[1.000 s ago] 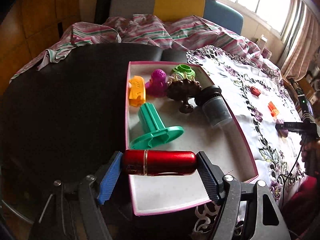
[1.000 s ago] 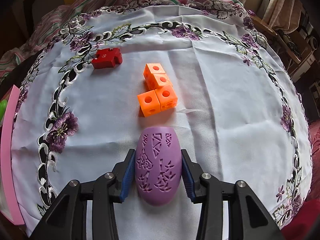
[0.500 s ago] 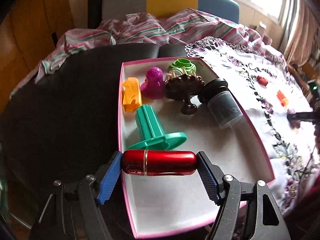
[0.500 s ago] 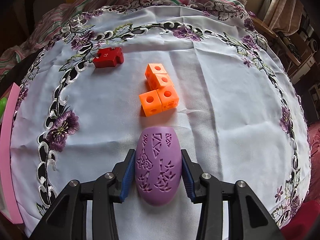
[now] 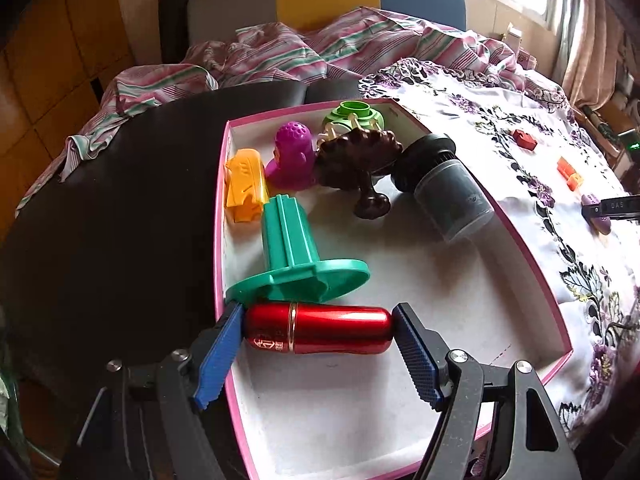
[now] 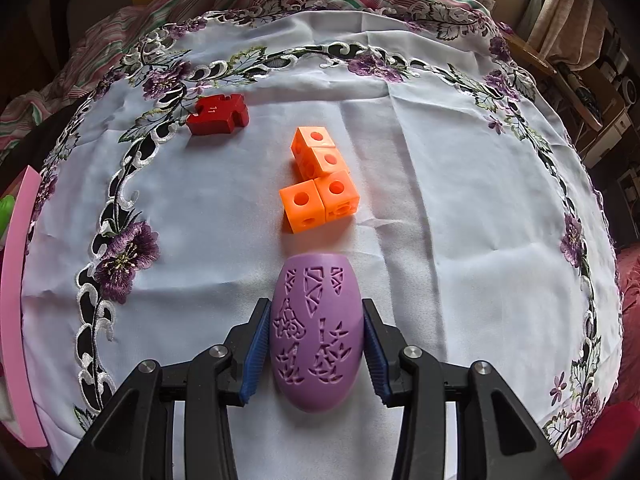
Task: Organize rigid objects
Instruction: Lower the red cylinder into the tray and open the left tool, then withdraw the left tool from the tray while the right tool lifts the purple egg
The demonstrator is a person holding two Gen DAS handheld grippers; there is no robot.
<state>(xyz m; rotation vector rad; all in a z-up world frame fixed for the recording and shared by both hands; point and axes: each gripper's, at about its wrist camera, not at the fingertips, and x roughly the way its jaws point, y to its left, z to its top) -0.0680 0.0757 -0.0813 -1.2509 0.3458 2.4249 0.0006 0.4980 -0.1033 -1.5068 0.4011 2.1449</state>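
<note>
Left gripper (image 5: 318,334) at lower centre of frame, fingers clamped end to end on red bottle (image 5: 318,332), held over near end of pink-rimmed tray (image 5: 219,240). Just above bottle in frame: green stand (image 5: 294,256) lying in tray.

Right gripper (image 6: 316,340) at bottom centre, fingers gripping purple egg (image 6: 316,332) above embroidered cloth (image 6: 460,220). Orange cubes (image 6: 320,184) and red block (image 6: 218,115) lie further up frame.

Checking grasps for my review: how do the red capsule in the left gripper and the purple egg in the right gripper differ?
The red capsule is glossy and smooth, held crosswise by its ends over the pink-rimmed box. The purple egg is matte with carved cut-outs, gripped by its sides, pointing away, over the embroidered cloth. Both sit between blue pads.
</note>
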